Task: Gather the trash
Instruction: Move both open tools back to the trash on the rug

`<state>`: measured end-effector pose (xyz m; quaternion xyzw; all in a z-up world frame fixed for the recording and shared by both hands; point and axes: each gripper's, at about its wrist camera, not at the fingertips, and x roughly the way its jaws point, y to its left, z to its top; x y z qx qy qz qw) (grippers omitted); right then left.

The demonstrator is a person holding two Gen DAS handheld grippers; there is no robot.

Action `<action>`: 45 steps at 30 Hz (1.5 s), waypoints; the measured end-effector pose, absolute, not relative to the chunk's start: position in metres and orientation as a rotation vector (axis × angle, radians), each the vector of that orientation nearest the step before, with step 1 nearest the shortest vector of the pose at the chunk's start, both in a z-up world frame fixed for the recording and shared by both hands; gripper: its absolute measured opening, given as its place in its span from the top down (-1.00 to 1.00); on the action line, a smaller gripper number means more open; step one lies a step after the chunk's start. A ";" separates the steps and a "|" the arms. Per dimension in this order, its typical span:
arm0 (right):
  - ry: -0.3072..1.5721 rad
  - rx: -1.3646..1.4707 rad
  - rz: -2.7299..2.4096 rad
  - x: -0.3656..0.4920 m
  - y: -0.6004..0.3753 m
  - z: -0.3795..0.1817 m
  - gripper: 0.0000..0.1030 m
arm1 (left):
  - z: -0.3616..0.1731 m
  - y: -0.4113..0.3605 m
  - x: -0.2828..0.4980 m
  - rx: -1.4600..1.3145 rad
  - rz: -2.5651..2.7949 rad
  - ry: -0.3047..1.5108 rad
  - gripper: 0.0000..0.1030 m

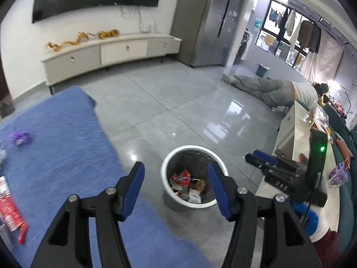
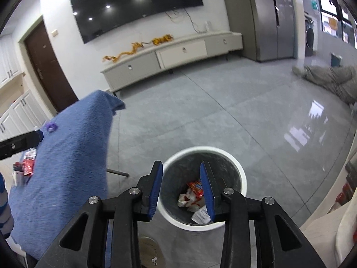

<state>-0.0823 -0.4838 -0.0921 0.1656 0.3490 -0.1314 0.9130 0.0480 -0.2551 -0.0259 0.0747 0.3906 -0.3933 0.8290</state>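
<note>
A white round trash bin (image 1: 166, 167) stands on the grey floor and holds several wrappers (image 1: 186, 182); it also shows in the right wrist view (image 2: 242, 178). My left gripper (image 1: 175, 175) is open and empty, above the edge of the blue-cloth table (image 1: 67, 134) beside the bin. My right gripper (image 2: 181, 172) is open and empty, directly over the bin. A purple wrapper (image 1: 20, 137) and a red-white packet (image 1: 10, 207) lie on the cloth. The purple wrapper (image 2: 51, 127) and red packets (image 2: 28, 163) also show in the right wrist view.
A white TV cabinet (image 1: 111, 51) lines the far wall under a TV. A person (image 1: 274, 89) lies on the floor at the right. A cluttered white counter (image 1: 301, 134) stands right of the bin. A small teal bin (image 1: 262, 70) is far back.
</note>
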 end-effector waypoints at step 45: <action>0.727 0.017 0.327 0.035 -0.191 -0.020 0.14 | -0.039 0.191 0.107 -0.623 -0.202 0.892 -0.44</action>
